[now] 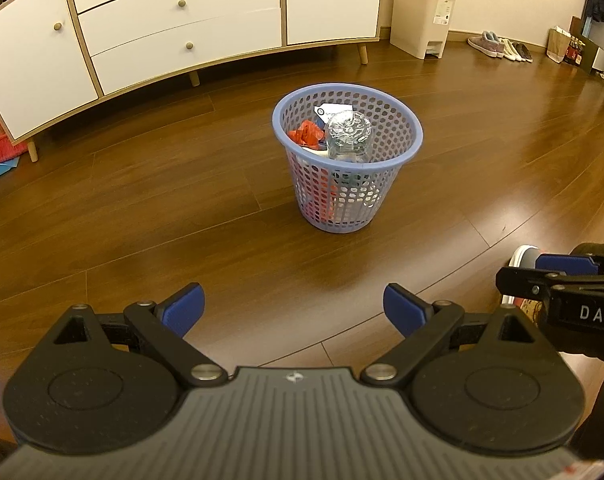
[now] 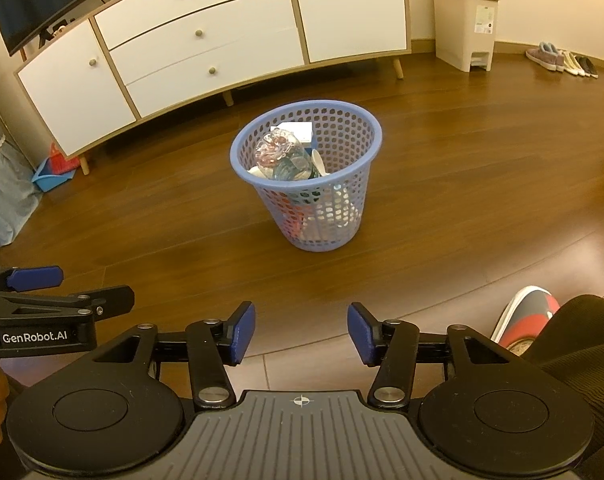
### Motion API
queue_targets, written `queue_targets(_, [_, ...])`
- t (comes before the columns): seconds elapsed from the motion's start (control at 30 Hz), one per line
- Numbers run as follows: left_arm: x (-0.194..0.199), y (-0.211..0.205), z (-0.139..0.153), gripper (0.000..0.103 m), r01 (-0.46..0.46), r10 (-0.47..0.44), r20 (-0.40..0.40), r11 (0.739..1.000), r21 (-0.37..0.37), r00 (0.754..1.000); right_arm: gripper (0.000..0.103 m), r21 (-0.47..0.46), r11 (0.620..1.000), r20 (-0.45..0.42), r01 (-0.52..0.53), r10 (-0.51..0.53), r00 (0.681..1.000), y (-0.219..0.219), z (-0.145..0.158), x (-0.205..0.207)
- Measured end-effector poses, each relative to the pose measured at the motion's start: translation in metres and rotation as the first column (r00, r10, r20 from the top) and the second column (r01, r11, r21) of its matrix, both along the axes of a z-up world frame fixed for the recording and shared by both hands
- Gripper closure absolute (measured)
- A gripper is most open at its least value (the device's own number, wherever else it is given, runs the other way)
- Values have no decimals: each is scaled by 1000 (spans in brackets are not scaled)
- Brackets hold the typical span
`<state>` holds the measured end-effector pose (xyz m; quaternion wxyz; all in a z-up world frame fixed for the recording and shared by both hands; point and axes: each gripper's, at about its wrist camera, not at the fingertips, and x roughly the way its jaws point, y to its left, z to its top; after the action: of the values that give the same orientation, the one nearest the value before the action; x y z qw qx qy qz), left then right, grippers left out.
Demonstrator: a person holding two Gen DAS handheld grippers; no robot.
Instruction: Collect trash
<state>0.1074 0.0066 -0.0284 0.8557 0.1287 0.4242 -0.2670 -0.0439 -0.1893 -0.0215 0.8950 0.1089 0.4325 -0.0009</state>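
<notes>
A: Where is the trash?

B: In the basket [image 1: 347, 160], a blue perforated one standing upright on the wooden floor [image 1: 142, 208], well ahead of both grippers. A clear bottle [image 1: 347, 134] sticks up bottom-first near its rim, with a red wrapper [image 1: 305, 133] beside it and a white tagged piece behind.

A: And the left hand-held gripper [image 1: 294, 310]?

B: Low over the floor, its blue pads spread wide with nothing between them. The basket sits ahead and slightly to its right, well apart from the fingertips.

A: The right hand-held gripper [image 2: 302, 332]?

B: Also parted and empty. From its camera the basket [image 2: 305, 176] lies almost straight ahead, the bottle [image 2: 280, 158] leaning inside with a white box [image 2: 296, 130] behind it. Nothing touches its pads.

A: How do the two stand to each other?

B: Side by side, near one another; each shows at the edge of the other's view.

A: Anything else around?

B: A white sideboard [image 1: 174, 20] stands behind the basket along the wall, a beige pedal bin [image 1: 421, 14] at its right end, shoes [image 1: 499, 46] by the far wall. A blue dustpan [image 2: 52, 176] lies by the sideboard's left leg. A red and white shoe [image 2: 525, 316] shows at the right gripper's side.
</notes>
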Motion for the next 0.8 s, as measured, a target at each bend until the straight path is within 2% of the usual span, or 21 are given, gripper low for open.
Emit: queue_targets(0.8, [-3, -4, 0, 8, -2, 2, -8, 1000, -6, 1000, 54, 0, 1000, 0, -2, 2, 1000, 1, 0, -1])
